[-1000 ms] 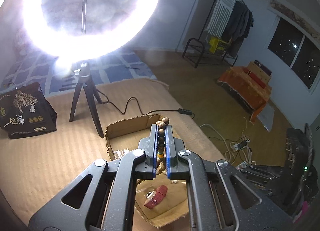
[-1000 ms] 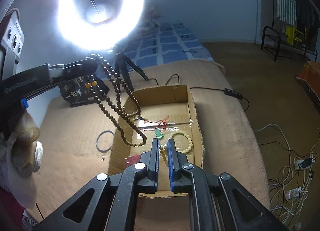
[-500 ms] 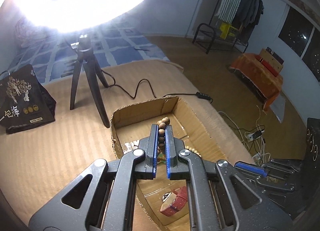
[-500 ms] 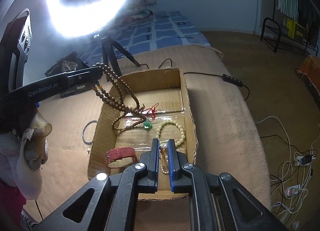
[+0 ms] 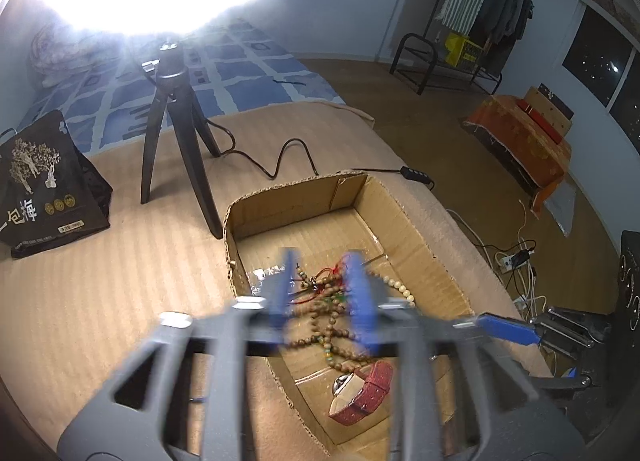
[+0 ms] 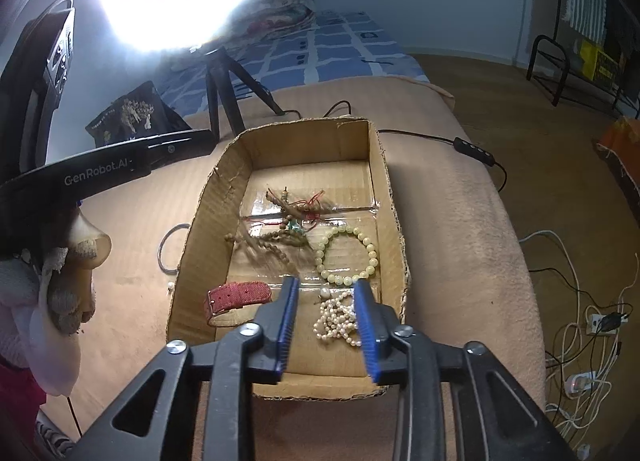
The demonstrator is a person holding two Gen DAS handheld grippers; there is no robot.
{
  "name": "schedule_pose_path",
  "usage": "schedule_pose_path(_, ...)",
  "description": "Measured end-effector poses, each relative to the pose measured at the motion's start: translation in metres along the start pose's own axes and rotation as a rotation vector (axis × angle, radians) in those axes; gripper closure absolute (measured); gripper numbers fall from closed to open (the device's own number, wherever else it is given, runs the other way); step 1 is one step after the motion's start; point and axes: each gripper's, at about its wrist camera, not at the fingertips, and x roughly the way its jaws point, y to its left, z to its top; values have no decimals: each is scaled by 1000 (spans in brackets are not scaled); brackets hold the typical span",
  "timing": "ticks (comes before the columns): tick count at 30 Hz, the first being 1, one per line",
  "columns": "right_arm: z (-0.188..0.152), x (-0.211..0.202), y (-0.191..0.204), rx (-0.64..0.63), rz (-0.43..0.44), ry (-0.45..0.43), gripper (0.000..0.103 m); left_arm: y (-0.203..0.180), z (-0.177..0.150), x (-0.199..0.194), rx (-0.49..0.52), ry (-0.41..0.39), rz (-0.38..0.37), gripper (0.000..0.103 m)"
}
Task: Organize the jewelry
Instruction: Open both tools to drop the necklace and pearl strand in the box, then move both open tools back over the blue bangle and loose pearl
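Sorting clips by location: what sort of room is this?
Probably a bedroom at home: a blue patterned mattress, a clothes rack hung with garments, and a night window.

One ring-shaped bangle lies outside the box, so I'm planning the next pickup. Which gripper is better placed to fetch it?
Probably the left gripper: open, empty, on the bangle's side of the cardboard box. The right gripper, also open, hovers over the pearl strand, across the box.
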Motion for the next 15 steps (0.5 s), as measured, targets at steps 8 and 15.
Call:
schedule_pose_path(8,0,-3,7,-7,-4,-14,27,8,-6,-9,4,-7,13,58)
schedule_pose_path(15,0,-8,14,-14,-8,-28,20,28,-13,-25,6,-11,28,58)
